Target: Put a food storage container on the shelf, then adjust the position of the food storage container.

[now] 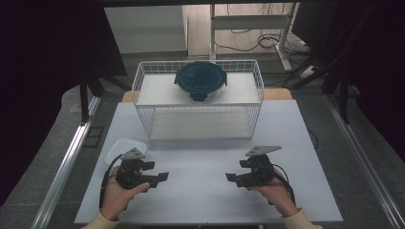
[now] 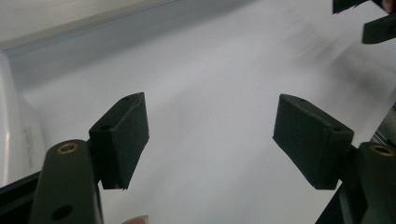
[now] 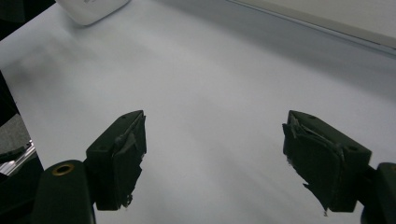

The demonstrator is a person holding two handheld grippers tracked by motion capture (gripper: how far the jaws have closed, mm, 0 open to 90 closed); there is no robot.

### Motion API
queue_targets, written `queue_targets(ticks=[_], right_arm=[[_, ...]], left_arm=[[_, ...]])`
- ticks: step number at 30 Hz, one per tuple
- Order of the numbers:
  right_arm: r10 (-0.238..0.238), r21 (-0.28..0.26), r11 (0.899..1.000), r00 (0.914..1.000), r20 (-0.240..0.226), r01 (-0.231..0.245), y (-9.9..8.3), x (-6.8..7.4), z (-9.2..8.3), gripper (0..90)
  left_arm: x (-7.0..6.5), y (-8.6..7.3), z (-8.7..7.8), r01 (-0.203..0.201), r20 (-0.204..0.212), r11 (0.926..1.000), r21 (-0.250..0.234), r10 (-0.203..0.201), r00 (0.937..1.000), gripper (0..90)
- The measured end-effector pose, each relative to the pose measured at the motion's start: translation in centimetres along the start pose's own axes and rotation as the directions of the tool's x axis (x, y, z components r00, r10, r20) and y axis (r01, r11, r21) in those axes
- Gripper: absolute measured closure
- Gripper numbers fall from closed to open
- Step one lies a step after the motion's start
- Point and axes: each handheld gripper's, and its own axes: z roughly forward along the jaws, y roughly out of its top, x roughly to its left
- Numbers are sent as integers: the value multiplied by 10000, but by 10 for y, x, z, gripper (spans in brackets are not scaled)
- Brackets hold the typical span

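Our left gripper [image 1: 162, 177] and right gripper [image 1: 231, 177] rest wide open and empty on the table [image 1: 205, 191], so next we probably must reach the lidded container [image 1: 200, 80] in the wire basket [image 1: 143, 102].

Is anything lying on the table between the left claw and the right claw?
No. In the high view the stretch of white table between the left claw and the right claw is bare; both stand open, holding nothing.
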Motion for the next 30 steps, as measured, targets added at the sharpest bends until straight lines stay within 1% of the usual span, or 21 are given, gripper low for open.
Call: queue_targets(ticks=[3,5,6,9,12,14,18,21,24,26,28,30], right_arm=[[-165,-81,9998,9998,-150,163,1,0,1,210],[-198,-149,9997,9996,-217,195,1,1,1,206],[-208,-152,9997,9995,-244,204,1,0,1,204],[-172,-232,9996,9996,-212,168,1,-1,-1,202],[-93,-234,9997,9999,-142,89,0,-3,-4,202],[-57,-193,9998,10000,-51,56,-1,-4,-5,202],[83,-191,9998,10000,-51,-84,-4,-7,-5,199],[113,-247,9996,9999,-23,-114,-5,-8,-7,198],[134,-279,9995,9999,-36,-135,-6,-9,-8,198],[145,-287,9995,9999,-20,-145,-6,-10,-9,198],[133,-285,9995,9999,-4,-133,-6,-11,-9,199],[174,-289,9994,9998,16,-173,-7,-12,-9,198]], left_arm=[[2,-4,-3,58,-142,10000,-1,-58,9999,263],[3,-5,-3,115,-131,9999,-11,-115,9998,266],[3,-4,-2,176,-33,9998,13,-176,9998,267],[1,-2,0,108,-101,9999,62,-108,9999,264],[-2,0,-3,19,-35,10000,-28,-19,10000,260],[-2,1,-5,14,-40,10000,-91,-14,10000,260],[3,5,-12,106,-149,9996,-245,-110,9998,260],[9,9,-21,217,-195,9988,-443,-226,9996,261],[19,17,-32,269,-303,9983,-526,-285,9991,262],[29,23,-40,311,-580,9980,-557,-343,9977,265],[37,26,-47,336,-690,9976,-609,-378,9969,266],[48,29,-55,479,-826,9962,-730,-539,9951,264]])
